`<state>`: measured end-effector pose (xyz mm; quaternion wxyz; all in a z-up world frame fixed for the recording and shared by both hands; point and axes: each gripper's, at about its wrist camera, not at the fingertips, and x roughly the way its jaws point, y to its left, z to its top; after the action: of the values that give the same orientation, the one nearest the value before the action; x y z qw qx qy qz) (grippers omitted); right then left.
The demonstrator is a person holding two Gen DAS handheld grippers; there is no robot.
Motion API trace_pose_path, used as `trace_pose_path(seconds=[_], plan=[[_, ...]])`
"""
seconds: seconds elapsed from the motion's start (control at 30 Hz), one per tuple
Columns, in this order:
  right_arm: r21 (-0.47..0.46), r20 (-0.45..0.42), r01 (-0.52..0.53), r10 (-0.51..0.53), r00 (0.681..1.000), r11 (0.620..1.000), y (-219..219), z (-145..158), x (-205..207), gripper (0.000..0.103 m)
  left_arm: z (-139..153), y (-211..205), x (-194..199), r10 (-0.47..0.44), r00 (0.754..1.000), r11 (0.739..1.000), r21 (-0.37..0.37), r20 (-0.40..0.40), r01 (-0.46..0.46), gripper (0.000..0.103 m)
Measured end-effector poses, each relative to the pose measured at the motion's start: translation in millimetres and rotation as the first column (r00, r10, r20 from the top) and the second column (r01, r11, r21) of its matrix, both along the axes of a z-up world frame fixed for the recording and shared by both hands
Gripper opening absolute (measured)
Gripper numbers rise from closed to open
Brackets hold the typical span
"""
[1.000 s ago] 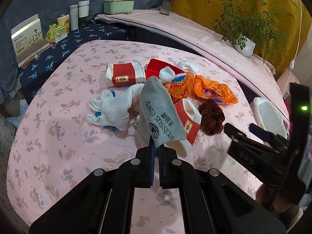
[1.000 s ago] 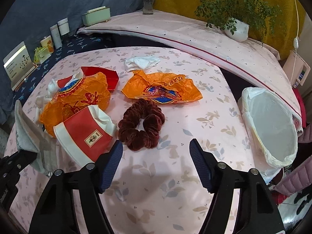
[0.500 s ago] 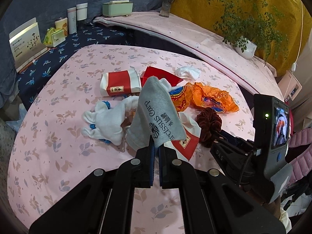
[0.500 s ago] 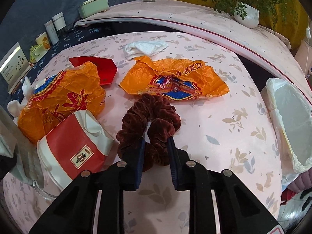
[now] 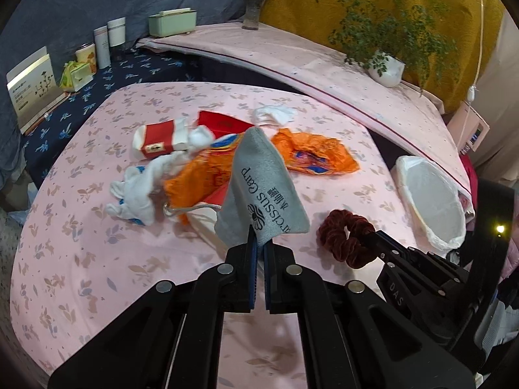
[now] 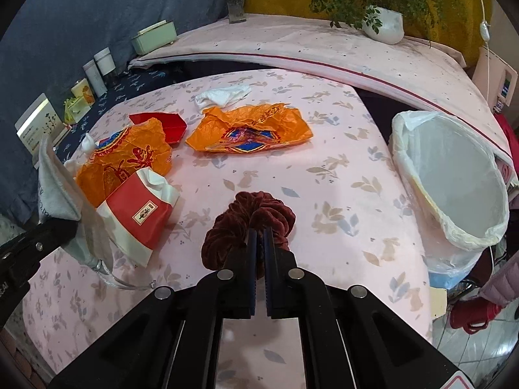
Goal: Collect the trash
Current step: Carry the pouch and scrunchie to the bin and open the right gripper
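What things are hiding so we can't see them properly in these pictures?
- Bottom of the trash bin: right wrist view, its white liner covers it.
- Red and white packet: left wrist view, mostly behind the gray pouch.
- Box labels at far left: too small to read.

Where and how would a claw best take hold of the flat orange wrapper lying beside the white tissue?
Probably by the raised crumpled edge at the far top of the flat orange wrapper, coming from above with the fingers straddling a fold. The rest lies flat on the tablecloth, offering little to pinch. The side nearest the lined bin is unobstructed.
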<state>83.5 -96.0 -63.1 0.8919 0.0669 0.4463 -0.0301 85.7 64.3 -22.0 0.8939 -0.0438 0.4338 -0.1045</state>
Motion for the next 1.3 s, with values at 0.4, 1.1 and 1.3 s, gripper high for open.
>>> trace_pose_path(seconds=[0.4, 1.1, 1.3], plan=[[0.017, 0.087, 0.092, -0.093, 0.992, 0.996, -75.6, 34.0, -31.9, 0.003, 17.7, -87.8, -7.1, -0.152, 0.988, 0.988, -0.019, 0.019, 0.152, 0.003], [-0.031, 0.162, 0.249, -0.241, 0.957, 0.968, -200.9, 73.2, -3.5, 0.003, 33.2, -239.8, 50.7, -0.418, 0.909, 0.896, -0.164, -0.002, 0.412, 0.003], [-0.037, 0.140, 0.305, -0.297, 0.945, 0.952, -229.4, 64.0, 3.7, 0.003, 20.1, -272.3, 62.5, -0.463, 0.886, 0.876, -0.167, -0.034, 0.452, 0.004]])
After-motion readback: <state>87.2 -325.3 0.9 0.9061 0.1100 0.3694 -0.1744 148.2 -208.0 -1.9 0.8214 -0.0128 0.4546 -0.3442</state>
